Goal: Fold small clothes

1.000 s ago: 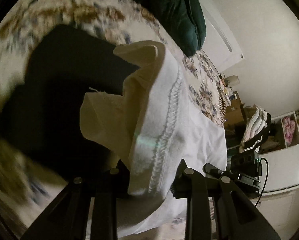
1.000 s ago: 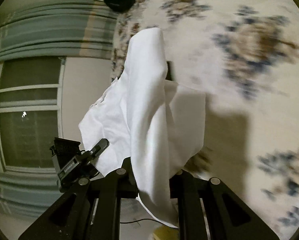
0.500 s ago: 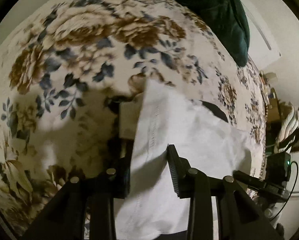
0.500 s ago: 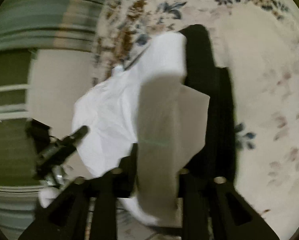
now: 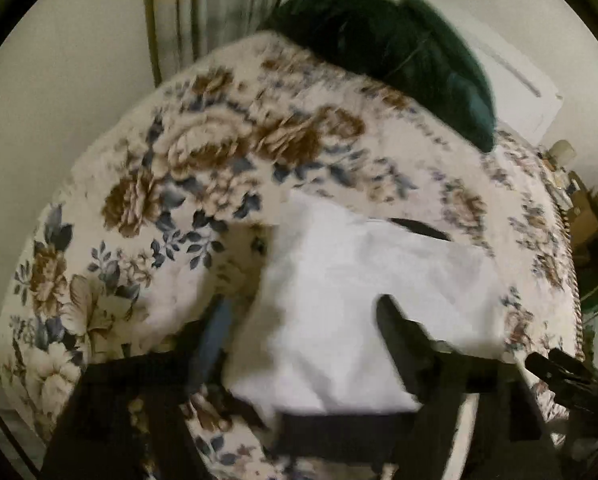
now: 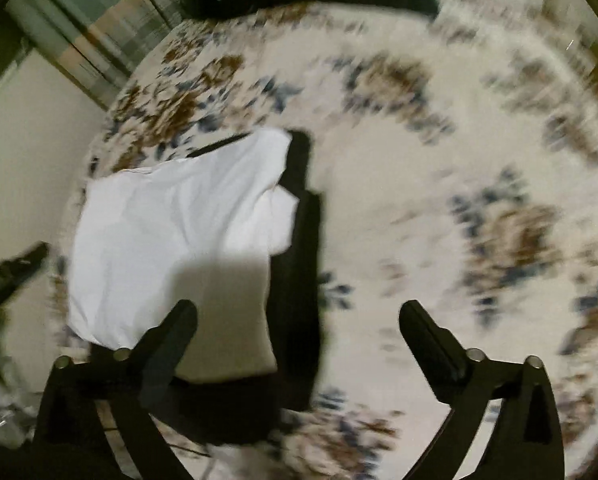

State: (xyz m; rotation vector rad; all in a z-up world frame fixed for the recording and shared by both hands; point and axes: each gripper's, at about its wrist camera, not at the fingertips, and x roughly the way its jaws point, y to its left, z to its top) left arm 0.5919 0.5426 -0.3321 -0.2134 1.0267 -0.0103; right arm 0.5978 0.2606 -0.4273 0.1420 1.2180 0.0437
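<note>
A white garment (image 5: pixel 363 280) is being released on the bed (image 5: pixel 203 152), both tongs (image 6: pixel 299 320) just opened wide and empty; smoothing is likely being called for next.

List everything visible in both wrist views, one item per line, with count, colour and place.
white garment: one, white, lying folded on the bedspread, released.
bedspread: one, cream with brown and blue flowers, covering the bed.
dark cushion: one, dark green, at the far end of the bed.
curtain: one, striped grey-green, behind the bed.
left claw: one, black, jaws just opened, over the garment without pinching it.
right claw: one, black, jaws just opened wide, beside the garment's edge.
</note>
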